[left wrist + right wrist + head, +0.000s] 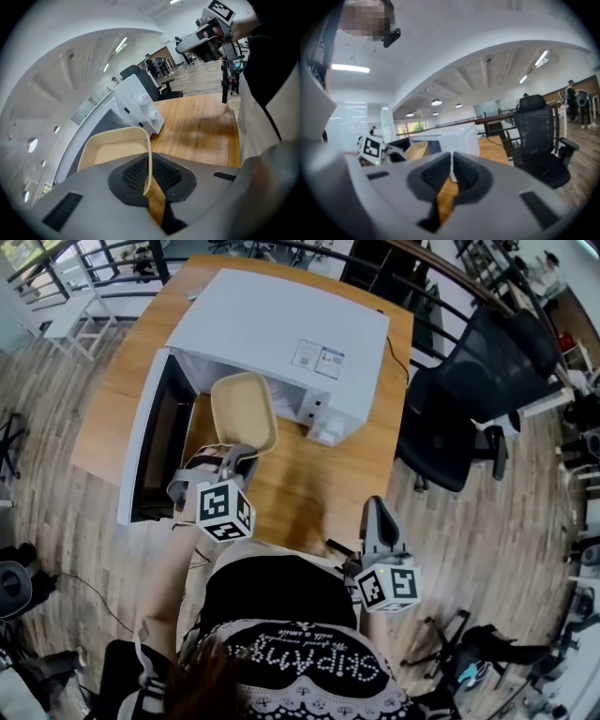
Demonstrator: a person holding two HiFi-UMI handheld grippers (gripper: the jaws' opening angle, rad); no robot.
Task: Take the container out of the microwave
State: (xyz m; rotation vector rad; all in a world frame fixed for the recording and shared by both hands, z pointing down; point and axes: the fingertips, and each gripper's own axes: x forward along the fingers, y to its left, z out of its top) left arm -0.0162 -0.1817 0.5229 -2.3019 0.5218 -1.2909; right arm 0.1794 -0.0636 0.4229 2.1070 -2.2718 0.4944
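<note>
A beige, shallow container [244, 412] hangs over the table in front of the white microwave [281, 334], whose door [150, 442] stands swung open at the left. My left gripper [239, 454] is shut on the container's near rim. In the left gripper view the rim's thin edge runs between the pads [149, 180] and the container [117, 150] stretches away from them. My right gripper [375, 509] hovers by the table's near edge, close to the person's body, shut on nothing. Its own view shows its jaws [451, 168] together, with the container [416, 150] far off.
The microwave's knob panel [145, 108] faces the bare wooden tabletop [309, 484]. A black office chair [469, 399] stands right of the table, and railings run behind it. The microwave's cavity [202, 418] lies just behind the container.
</note>
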